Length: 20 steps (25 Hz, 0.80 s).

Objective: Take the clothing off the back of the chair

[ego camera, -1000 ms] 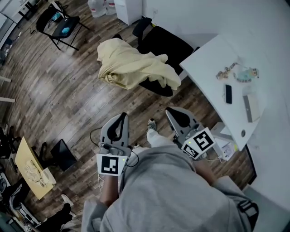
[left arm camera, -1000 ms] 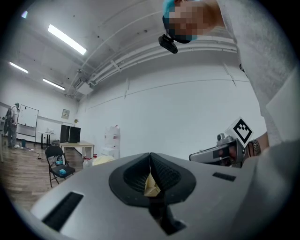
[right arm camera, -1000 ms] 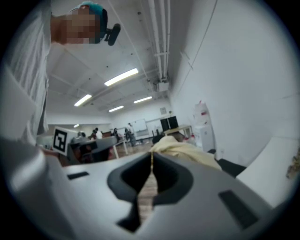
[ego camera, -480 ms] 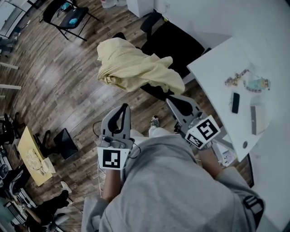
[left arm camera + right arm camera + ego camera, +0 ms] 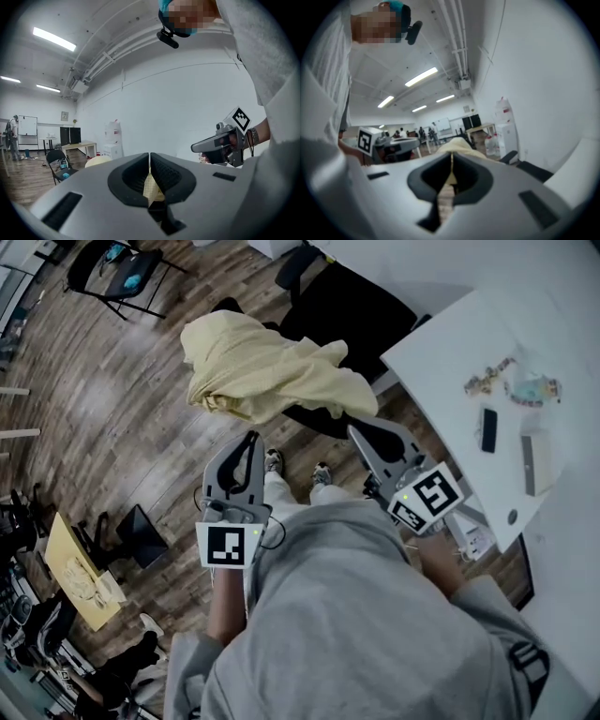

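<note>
Left hand-held gripper [image 5: 252,438]: jaws closed together with only a thin seam between them and nothing gripped. It points out over the floor toward the chair, and its tips are short of the clothing.

Right hand-held gripper [image 5: 357,430]: jaws likewise pressed together and empty. Its tips are near the lower right edge of the clothing, not touching it, and it lies close to the table's corner.

Clothing [image 5: 262,371]: a pale yellow garment, bunched and draped over the back of the black chair. A fold spills down the side toward the person and a sleeve-like end trails to the right. Both gripper views show it straight ahead, beyond the closed jaws.

Chair [image 5: 352,320]: a black office chair with its seat toward the table. Its back is mostly covered by the garment.

Table [image 5: 450,343]: white, on the right of the head view. It carries a dark phone [image 5: 487,430], a pale flat box [image 5: 536,463] and some small trinkets [image 5: 489,381].

Floor [image 5: 112,418]: dark wood boards.

Person: standing just behind the chair in a grey top [image 5: 347,615], one hand-held gripper in each hand. Both shoes are visible between the two tools.

Background: a black folding chair [image 5: 122,282] stands well apart at the upper left.
</note>
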Motion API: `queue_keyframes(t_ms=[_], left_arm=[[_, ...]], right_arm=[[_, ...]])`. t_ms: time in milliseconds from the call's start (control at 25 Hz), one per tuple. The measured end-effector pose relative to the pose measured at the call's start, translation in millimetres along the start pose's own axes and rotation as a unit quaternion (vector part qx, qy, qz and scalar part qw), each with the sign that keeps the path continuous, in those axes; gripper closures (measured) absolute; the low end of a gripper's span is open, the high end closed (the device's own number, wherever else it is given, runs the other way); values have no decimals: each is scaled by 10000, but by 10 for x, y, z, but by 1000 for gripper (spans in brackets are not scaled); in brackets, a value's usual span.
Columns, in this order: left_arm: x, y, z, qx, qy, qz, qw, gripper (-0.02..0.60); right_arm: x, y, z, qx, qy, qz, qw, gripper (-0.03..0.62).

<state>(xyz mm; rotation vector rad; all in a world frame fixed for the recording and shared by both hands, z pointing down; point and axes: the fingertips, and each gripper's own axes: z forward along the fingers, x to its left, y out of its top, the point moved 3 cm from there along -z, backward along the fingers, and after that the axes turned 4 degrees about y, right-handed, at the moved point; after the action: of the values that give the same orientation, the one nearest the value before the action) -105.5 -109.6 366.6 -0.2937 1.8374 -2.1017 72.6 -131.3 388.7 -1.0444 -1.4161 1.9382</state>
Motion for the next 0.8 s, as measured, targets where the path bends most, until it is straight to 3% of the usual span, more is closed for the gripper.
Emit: queue_keyframes(t_ms=[240, 320, 560, 800], left_arm=[[84, -92, 198, 5, -601, 168, 9981, 541], [106, -126, 271, 104, -823, 305, 9961, 480], [102, -208, 448, 213, -1300, 466, 9902, 433], [116, -302, 556, 340, -1584, 941, 9823, 380]], right_arm=[[24, -2, -48, -82, -686, 92, 9976, 559], [62, -5, -48, -122, -887, 168, 9958, 559], [163, -62, -37, -134, -1352, 247, 9904, 559], [254, -153, -101, -228, -1811, 430, 9823, 559]])
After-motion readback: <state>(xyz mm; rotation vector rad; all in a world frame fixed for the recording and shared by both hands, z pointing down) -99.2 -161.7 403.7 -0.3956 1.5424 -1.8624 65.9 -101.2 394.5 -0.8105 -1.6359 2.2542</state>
